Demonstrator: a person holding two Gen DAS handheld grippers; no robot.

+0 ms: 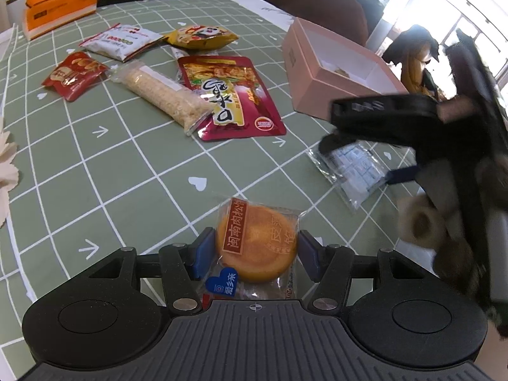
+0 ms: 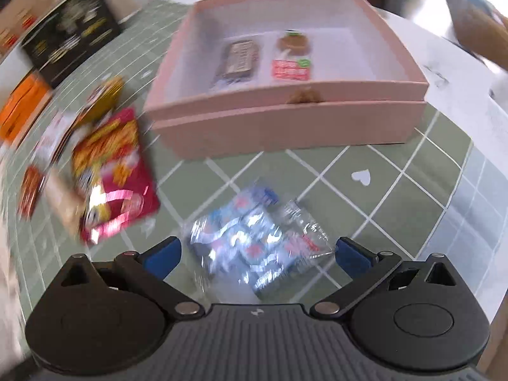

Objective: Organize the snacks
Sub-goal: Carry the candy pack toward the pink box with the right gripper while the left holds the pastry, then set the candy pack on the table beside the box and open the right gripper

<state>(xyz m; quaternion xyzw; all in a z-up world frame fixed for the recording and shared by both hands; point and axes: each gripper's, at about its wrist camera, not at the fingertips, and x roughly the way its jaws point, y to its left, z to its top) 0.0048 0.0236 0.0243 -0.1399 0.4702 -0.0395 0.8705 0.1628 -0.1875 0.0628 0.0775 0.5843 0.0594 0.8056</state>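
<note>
Pink box, left wrist view: pink box (image 1: 320, 73) is sitting open at the far right of the green checked tablecloth (image 1: 111, 165); little of its inside is showing.
Left gripper: left gripper (image 1: 256, 254) is bracketing the round orange pastry (image 1: 257, 243), blue pads at or near its wrapper on both sides; I cannot tell whether they are pressing yet.
Loose snacks: red pouch (image 1: 231, 95), grain bar (image 1: 162, 95), small red packet (image 1: 74, 74), white packet (image 1: 122, 41) and yellow packet (image 1: 201, 36) are lying unsorted mid-table.
Right gripper, right wrist view: right gripper (image 2: 257, 254) is spread wide around the clear candy bag (image 2: 257, 241), not touching it; the view is blurring.
Progress: two packets and a brown piece are already lying in the box; judging by the count, most is remaining.
</note>
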